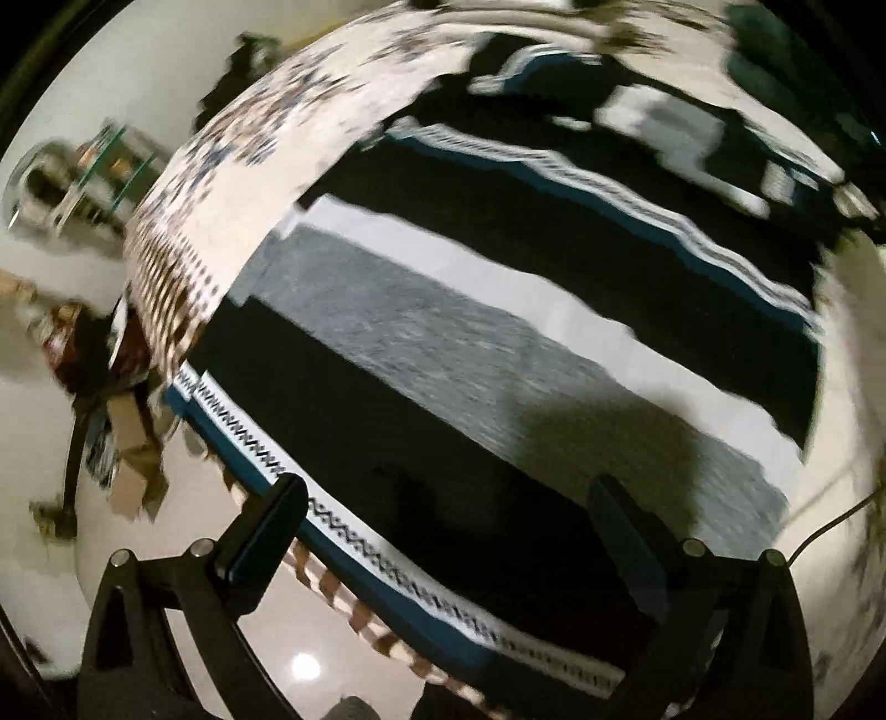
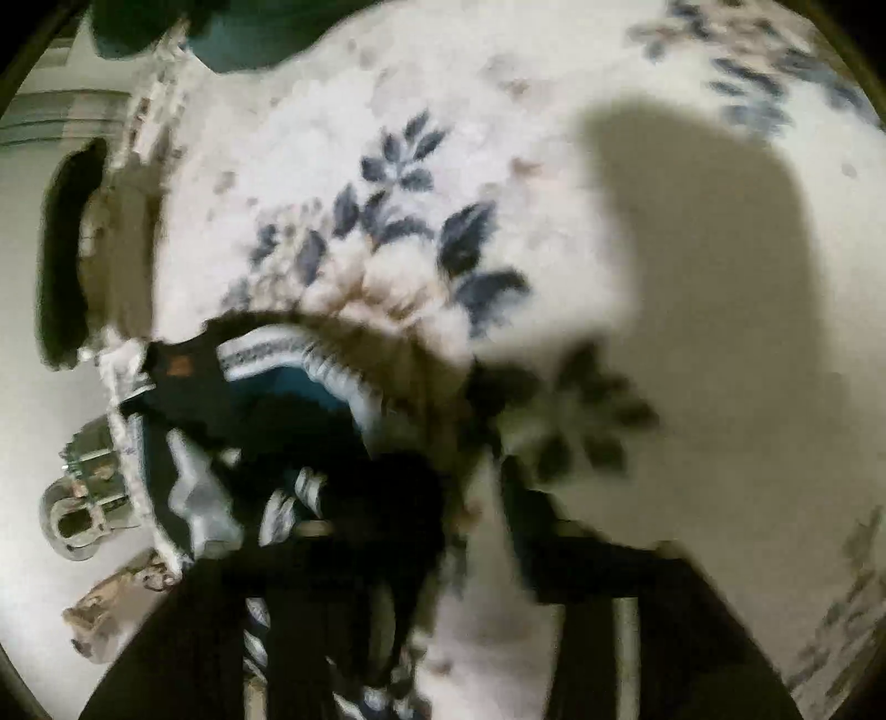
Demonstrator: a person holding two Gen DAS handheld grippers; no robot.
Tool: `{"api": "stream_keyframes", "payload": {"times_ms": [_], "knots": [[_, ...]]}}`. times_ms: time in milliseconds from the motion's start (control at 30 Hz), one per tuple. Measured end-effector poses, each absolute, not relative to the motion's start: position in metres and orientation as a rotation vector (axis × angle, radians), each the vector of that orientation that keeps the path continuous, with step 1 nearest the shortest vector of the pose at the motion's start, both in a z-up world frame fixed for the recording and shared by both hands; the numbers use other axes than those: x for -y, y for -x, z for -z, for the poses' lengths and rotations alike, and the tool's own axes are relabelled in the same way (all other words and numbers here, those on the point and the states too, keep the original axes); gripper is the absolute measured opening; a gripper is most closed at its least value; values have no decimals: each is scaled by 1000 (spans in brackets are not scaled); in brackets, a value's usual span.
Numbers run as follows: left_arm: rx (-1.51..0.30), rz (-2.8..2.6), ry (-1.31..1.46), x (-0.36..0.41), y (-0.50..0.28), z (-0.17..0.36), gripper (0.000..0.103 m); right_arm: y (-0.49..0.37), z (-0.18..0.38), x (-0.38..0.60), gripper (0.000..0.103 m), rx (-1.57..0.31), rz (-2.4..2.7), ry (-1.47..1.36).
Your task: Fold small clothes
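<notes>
A striped garment (image 1: 498, 310) with black, grey and white bands and a blue zigzag-trimmed hem lies spread flat on a floral cloth (image 1: 266, 138). My left gripper (image 1: 448, 509) is open above the garment's near hem, holding nothing. In the right wrist view the image is blurred; the same garment (image 2: 266, 399) lies bunched at lower left on the white floral cloth (image 2: 387, 194). My right gripper (image 2: 470, 498) is dark and smeared, with white cloth between its fingers; whether it grips anything is unclear.
The cloth-covered surface ends at the left, with pale glossy floor (image 1: 310, 653) below. Cardboard boxes (image 1: 133, 459) and a glass shelf unit (image 1: 105, 166) stand on the floor. A dark green item (image 2: 183, 27) lies at the far edge.
</notes>
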State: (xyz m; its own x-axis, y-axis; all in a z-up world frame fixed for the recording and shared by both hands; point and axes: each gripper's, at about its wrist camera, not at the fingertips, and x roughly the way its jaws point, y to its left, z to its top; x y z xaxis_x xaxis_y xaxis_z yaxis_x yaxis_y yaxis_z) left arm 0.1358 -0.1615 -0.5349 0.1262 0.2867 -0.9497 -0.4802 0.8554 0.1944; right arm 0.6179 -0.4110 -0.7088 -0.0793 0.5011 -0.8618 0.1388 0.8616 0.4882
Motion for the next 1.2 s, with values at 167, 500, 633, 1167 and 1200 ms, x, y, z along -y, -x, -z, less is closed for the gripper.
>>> {"api": "stream_keyframes", "payload": {"times_ms": [167, 500, 633, 1167, 1200], "knots": [[-1384, -324, 144, 225, -122, 534, 103, -567, 676, 468, 52, -1684, -346, -501], [-1525, -114, 6, 342, -123, 617, 44, -543, 712, 502, 52, -1690, -404, -618], [-1472, -138, 60, 328, -127, 607, 5, -577, 729, 470, 54, -1645, -460, -740], [-1407, -79, 148, 289, -105, 543, 4, -631, 713, 401, 6, -1617, -304, -486], [-1391, -94, 181, 275, -105, 535, 4, -632, 704, 395, 6, -1620, -307, -465]]}}
